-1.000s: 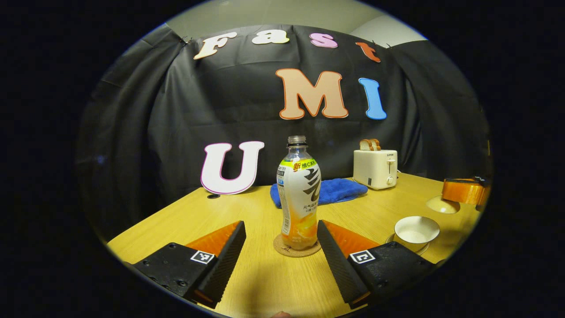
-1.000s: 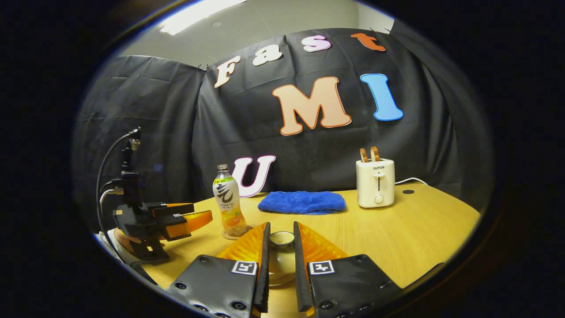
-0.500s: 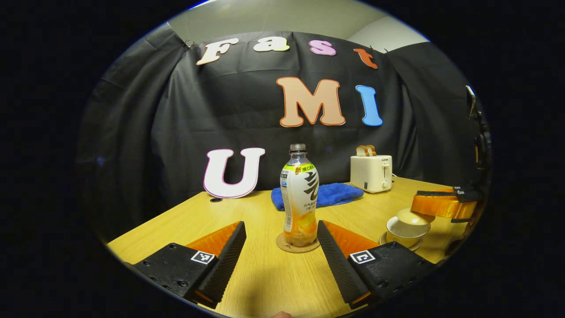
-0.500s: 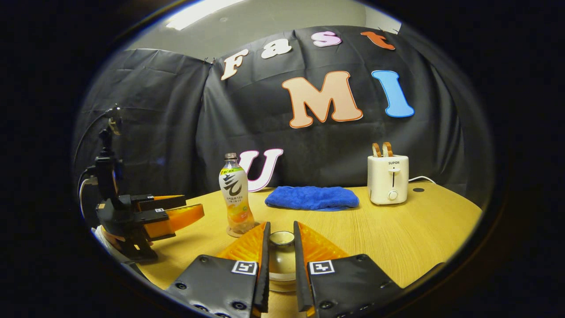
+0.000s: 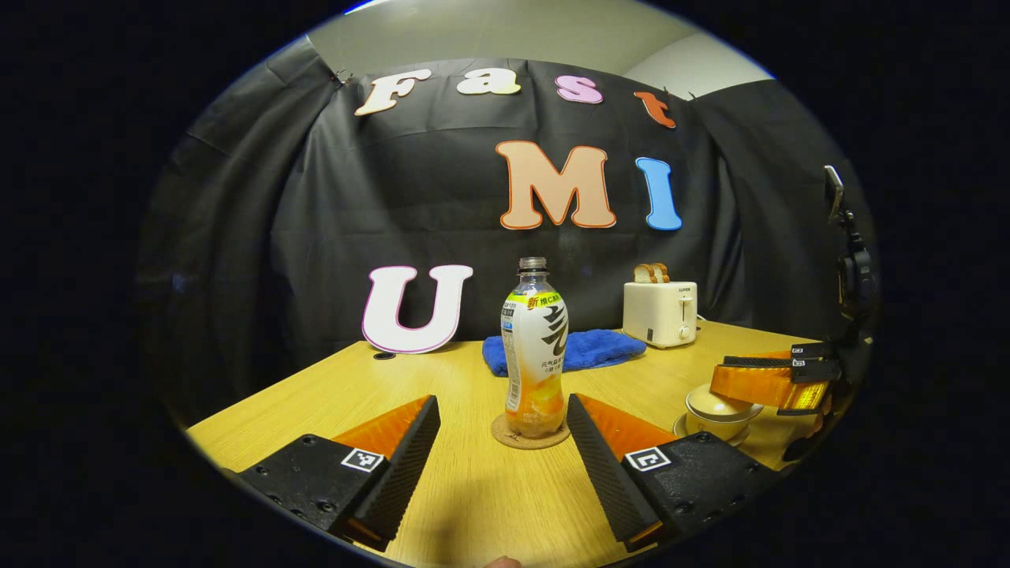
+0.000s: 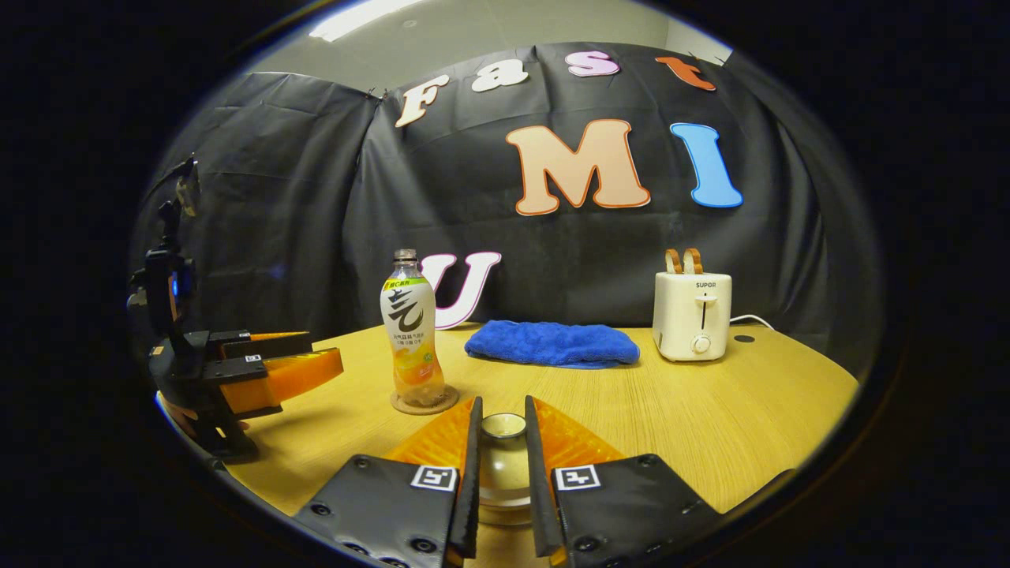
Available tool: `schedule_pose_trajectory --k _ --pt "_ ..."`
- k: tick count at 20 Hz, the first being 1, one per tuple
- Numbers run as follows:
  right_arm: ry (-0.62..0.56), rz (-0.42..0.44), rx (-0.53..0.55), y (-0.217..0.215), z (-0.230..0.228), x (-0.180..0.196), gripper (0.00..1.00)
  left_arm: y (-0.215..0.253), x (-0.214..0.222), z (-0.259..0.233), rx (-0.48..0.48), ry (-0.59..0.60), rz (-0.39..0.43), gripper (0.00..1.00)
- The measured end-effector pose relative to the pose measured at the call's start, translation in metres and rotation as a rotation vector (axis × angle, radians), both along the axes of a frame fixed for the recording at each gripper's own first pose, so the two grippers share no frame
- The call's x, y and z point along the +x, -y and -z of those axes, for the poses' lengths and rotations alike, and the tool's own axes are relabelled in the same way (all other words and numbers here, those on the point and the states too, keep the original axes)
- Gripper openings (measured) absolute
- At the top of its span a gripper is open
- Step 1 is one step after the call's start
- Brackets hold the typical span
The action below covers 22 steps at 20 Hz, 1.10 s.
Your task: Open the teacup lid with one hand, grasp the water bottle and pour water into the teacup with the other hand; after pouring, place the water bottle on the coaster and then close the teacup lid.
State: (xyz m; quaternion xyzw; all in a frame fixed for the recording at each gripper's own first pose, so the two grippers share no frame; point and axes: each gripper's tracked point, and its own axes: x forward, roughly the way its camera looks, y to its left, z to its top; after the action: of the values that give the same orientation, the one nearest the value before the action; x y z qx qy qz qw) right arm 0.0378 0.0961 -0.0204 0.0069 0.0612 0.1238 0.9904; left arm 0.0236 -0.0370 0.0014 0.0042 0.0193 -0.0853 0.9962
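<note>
The water bottle (image 5: 533,355) stands upright on the round cork coaster (image 5: 530,434). My left gripper (image 5: 501,410) is open just short of it, a finger on either side and touching nothing. In the right gripper view the bottle (image 6: 412,331) and coaster (image 6: 424,401) are at centre left, with the left gripper (image 6: 325,353) open beside them. My right gripper (image 6: 502,414) is shut on the knob of the teacup lid (image 6: 503,465). In the left gripper view the lid sits on the teacup (image 5: 716,410) under the right gripper (image 5: 734,379).
A blue cloth (image 6: 551,345) lies at the back of the wooden table (image 6: 710,418). A white toaster (image 6: 692,314) holding bread stands at the back right. A saucer (image 5: 685,427) lies under the teacup.
The right gripper carried the lid from beside the open teacup over it and lowered it onto the rim. The left gripper drew back slightly from the bottle and stayed open.
</note>
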Motion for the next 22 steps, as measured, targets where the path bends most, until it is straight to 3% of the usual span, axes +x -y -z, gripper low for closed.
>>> schedule_pose_trajectory --k 12,18,22 --pt "-0.021 -0.002 0.011 0.004 0.002 -0.008 0.37 0.001 -0.004 -0.004 -0.001 0.006 -0.002 0.95" --pt "0.034 0.007 0.047 0.018 -0.019 -0.018 0.81 -0.001 -0.008 -0.009 0.002 0.019 -0.013 0.95" --pt "0.069 0.047 0.047 0.045 -0.026 -0.024 0.84 -0.007 -0.012 -0.006 0.006 0.018 -0.027 0.94"
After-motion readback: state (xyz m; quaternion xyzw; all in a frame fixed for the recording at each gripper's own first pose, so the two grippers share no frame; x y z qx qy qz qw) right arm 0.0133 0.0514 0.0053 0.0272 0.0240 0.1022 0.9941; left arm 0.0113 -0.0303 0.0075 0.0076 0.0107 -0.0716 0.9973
